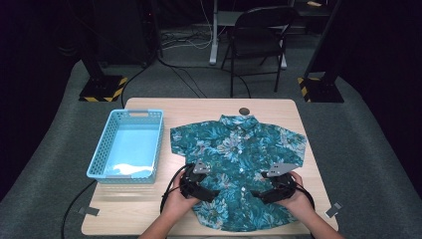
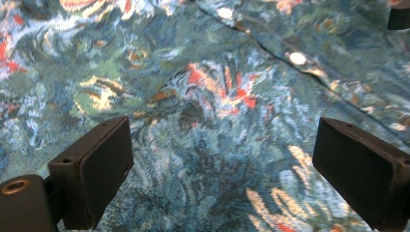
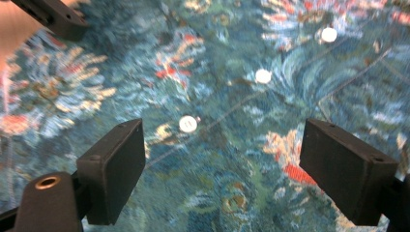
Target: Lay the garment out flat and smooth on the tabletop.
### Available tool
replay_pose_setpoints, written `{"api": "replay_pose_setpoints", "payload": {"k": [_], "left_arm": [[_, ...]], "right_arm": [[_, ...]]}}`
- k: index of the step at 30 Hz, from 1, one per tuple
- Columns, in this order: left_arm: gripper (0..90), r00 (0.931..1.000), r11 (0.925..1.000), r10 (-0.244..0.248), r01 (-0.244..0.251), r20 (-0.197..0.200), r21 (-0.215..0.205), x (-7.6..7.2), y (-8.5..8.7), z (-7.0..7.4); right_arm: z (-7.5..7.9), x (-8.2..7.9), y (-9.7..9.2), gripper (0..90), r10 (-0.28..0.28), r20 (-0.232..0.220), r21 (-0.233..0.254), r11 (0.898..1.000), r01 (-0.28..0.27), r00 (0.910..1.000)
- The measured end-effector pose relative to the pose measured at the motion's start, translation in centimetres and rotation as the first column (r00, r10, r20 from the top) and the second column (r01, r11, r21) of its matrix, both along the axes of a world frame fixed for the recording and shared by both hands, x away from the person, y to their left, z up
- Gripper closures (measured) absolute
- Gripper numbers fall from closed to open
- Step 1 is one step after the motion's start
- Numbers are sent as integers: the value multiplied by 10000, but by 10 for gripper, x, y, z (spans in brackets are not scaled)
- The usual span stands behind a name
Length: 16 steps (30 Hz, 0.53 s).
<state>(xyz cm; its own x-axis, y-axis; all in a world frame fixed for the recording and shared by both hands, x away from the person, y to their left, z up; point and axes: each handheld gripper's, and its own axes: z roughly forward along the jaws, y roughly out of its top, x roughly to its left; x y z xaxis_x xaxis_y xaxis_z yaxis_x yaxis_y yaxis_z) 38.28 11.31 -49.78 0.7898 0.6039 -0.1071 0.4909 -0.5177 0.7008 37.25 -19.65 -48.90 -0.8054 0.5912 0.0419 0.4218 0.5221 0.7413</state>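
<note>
Claws first: the left gripper [image 1: 211, 193] has its two black jaws spread wide, with nothing pinched between them. In the left gripper view the left gripper [image 2: 222, 169] looks right down on the teal short-sleeved cloth shirt with a flower print [image 2: 212, 87], and the cloth lies flat under the gap.

The right gripper [image 1: 258, 194] is wide open too and holds nothing. In the right gripper view the right gripper [image 3: 222, 169] hangs over the shirt's [image 3: 217, 96] front, where a row of small round white buttons [image 3: 188, 123] runs across the cloth. I cannot tell if the jaw tips touch the cloth.

From the high view, both grippers sit over the lower part of the shirt [image 1: 239, 149], one on each side of the button line. The jaws point in at each other.

The shirt is spread flat on the light wooden table [image 1: 149, 219], with its collar at the far side and its hem near the person. Just beside the shirt, on the left, stands a light blue plastic basket with holes in its walls [image 1: 102, 149].
</note>
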Motion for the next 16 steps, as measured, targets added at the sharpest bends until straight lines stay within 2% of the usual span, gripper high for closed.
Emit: {"api": "replay_pose_setpoints", "payload": {"k": [5, 12, 16], "left_arm": [[57, 10000, 9998, 48, -49, 51, 200, 3, 3, -6], [40, 9997, 9997, 246, -246, -39, -29, 8, 10, -11], [13, 9996, 9996, 281, -281, 8, 102, 10, 10, -14]], "right_arm": [[-8, 4, -6, 154, -263, -157, -72, 9996, 262, 9995], [-15, 9, -18, 155, -629, -571, 299, 9975, 646, 9964], [-17, 11, -20, 153, -671, -486, 150, 9976, 679, 9966]]}}
